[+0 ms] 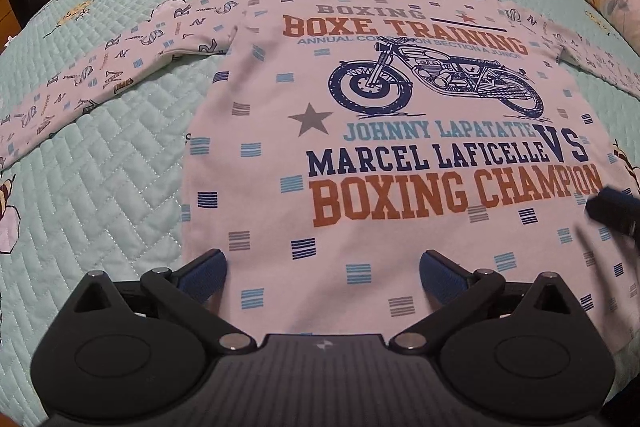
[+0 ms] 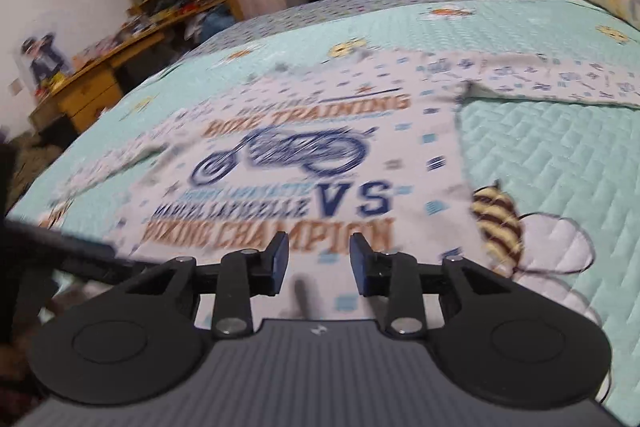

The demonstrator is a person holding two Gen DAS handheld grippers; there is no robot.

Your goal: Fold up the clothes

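On a bed [image 1: 120, 163] with a green quilt in a messy bedroom: a white long-sleeved shirt [image 1: 360, 131] lying flat, picture side up, both sleeves spread out wide. No fold made yet, so all the folding left to do. Left gripper [image 1: 323, 269] wide open just over the shirt's bottom part, nothing in it; right gripper [image 2: 319, 259] partly open near the bottom edge, holding nothing either.

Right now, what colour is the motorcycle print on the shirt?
Dark navy blue, on the pale shirt; the motorcycle shows sharpest in the left wrist view.
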